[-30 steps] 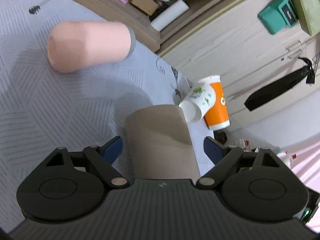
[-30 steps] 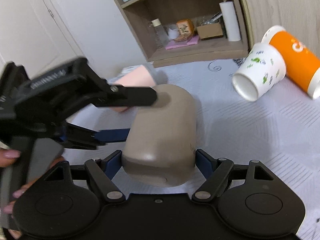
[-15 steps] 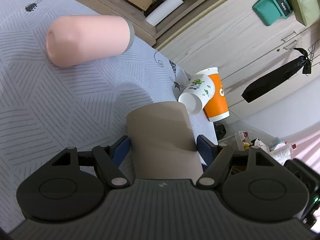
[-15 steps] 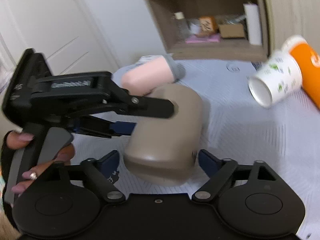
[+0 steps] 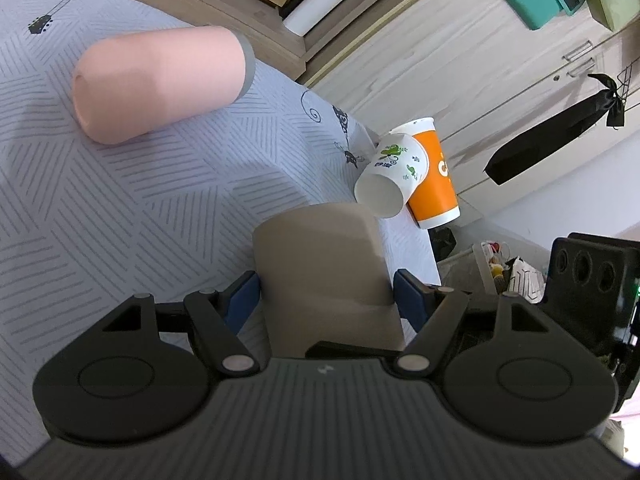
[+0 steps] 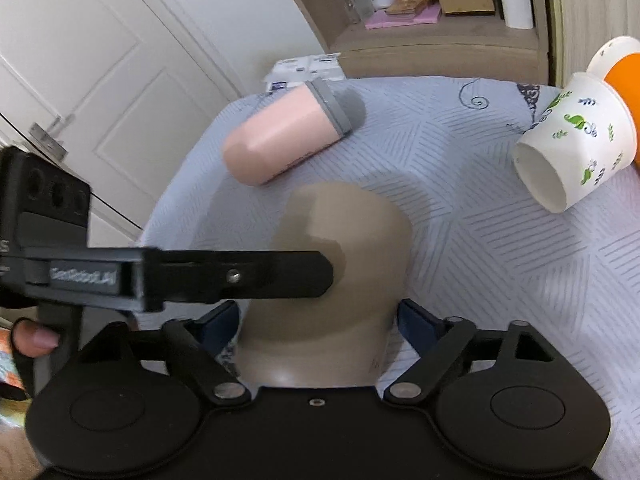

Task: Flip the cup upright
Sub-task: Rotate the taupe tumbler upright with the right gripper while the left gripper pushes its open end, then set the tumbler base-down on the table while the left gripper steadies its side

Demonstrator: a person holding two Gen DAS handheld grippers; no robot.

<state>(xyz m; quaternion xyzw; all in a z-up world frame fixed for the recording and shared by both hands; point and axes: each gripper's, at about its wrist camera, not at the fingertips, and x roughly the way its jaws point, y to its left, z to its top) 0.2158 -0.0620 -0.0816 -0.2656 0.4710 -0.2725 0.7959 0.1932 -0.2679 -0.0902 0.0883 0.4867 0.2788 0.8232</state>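
A taupe cup (image 5: 324,268) stands between the blue pads of my left gripper (image 5: 326,296), which is shut on its sides. The same taupe cup (image 6: 344,280) also sits between the pads of my right gripper (image 6: 318,320), which is shut on it near its lower end. The left gripper's black finger (image 6: 248,276) crosses in front of the cup in the right wrist view. The cup is lifted off the grey patterned bedspread (image 5: 120,200), its closed end pointing away from both cameras.
A pink tumbler (image 5: 160,84) with a grey band lies on its side on the bedspread. A white leaf-print paper cup (image 5: 390,178) lies against an orange cup (image 5: 434,180) at the bed's edge. A wooden shelf unit (image 6: 432,20) and a white door (image 6: 80,60) stand behind.
The left gripper closed onto the taupe cup. Both grippers have tilted the cup, and the right view now looks down on it more steeply.
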